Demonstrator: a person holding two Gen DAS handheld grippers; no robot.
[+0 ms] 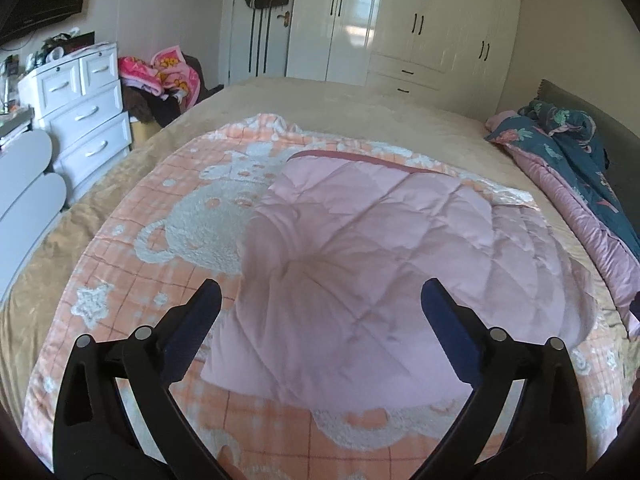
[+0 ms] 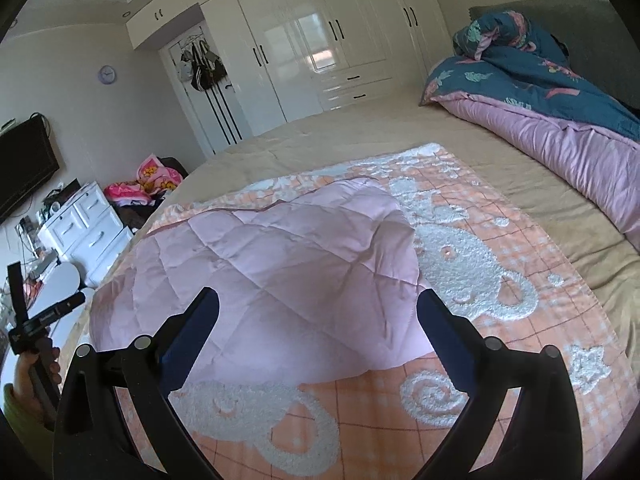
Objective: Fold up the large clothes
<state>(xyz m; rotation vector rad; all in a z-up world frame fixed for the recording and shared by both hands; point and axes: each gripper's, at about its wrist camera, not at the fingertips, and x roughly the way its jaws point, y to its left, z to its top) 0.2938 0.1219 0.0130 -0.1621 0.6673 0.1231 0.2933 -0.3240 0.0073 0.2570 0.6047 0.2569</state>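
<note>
A quilted blanket lies on the bed, orange and white teddy pattern up (image 1: 192, 224) (image 2: 472, 280). Part of it is folded over, so its plain pink underside (image 1: 360, 264) (image 2: 272, 264) rests on the pattern. My left gripper (image 1: 320, 300) hovers above the near edge of the pink flap with its jaws wide open and nothing between them. My right gripper (image 2: 318, 308) hangs over the same flap from the other side, also open and empty. In the right wrist view, a hand (image 2: 28, 380) holds the left gripper's handle at the lower left.
The tan bed sheet (image 1: 360, 108) surrounds the blanket. A rolled blue floral and purple duvet (image 2: 560, 112) lies along the headboard side. A white drawer chest (image 1: 84, 116), a pile of pink cloth (image 1: 168, 76) and white wardrobes (image 1: 400, 20) stand beyond the bed.
</note>
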